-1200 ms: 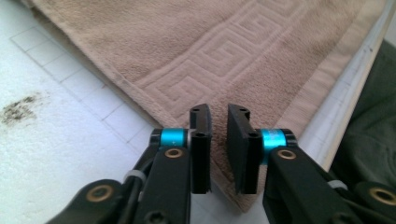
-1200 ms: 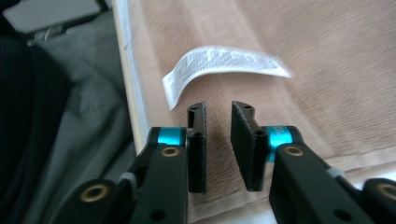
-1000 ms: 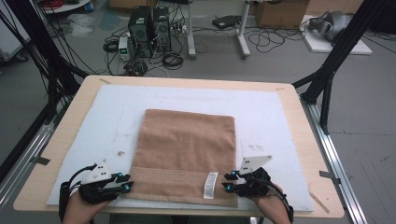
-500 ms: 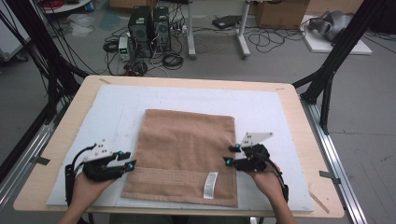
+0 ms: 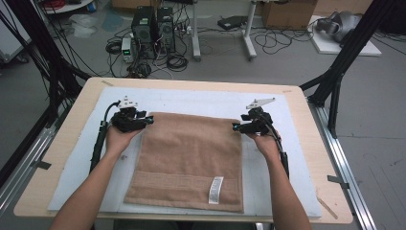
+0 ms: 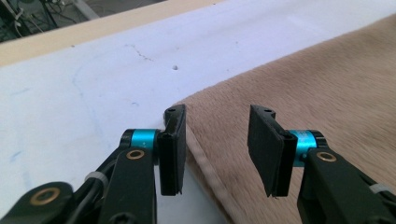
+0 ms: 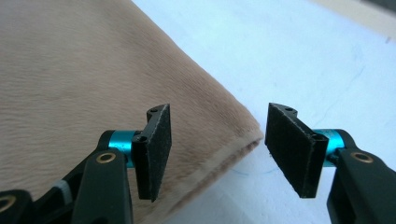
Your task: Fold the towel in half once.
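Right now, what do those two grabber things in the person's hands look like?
Both are black. The left tongs and right tongs each have two flat black pads, shiny blue rings and brass-coloured rivets. In the high view a grey three-cornered plate sits on top of the right one, and a black cable trails back along the left forearm. The forearms are bare, no sleeves.

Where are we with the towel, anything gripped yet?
Done: the tan towel lies flat on the white mat, already doubled at its far edge. In hand: left gripper and right gripper each straddle a far corner, jaws open. Left: closing on the corners and folding.
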The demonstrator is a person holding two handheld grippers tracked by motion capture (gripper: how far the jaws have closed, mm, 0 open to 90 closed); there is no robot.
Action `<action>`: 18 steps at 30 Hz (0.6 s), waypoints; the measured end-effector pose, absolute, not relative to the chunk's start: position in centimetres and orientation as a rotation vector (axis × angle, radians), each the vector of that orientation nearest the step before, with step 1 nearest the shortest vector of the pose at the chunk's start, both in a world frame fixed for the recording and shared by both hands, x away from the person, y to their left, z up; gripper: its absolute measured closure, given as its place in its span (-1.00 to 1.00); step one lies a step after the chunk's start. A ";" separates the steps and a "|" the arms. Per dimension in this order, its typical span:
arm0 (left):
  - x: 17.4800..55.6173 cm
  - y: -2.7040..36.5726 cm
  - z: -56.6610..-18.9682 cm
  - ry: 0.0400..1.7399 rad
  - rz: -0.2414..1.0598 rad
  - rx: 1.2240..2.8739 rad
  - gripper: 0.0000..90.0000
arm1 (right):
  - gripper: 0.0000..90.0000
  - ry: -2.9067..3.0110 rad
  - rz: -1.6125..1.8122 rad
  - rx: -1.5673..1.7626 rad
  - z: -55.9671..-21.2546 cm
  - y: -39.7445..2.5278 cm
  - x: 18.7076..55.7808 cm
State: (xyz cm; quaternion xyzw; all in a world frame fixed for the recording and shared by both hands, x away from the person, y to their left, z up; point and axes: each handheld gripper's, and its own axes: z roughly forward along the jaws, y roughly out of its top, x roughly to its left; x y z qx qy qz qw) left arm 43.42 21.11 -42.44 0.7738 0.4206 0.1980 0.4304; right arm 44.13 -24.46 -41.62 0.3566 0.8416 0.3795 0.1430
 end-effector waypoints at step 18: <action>44.7 21.3 -38.9 1.087 0.645 1.746 0.88 | 0.84 2.306 1.188 0.979 -37.5 -23.3 46.2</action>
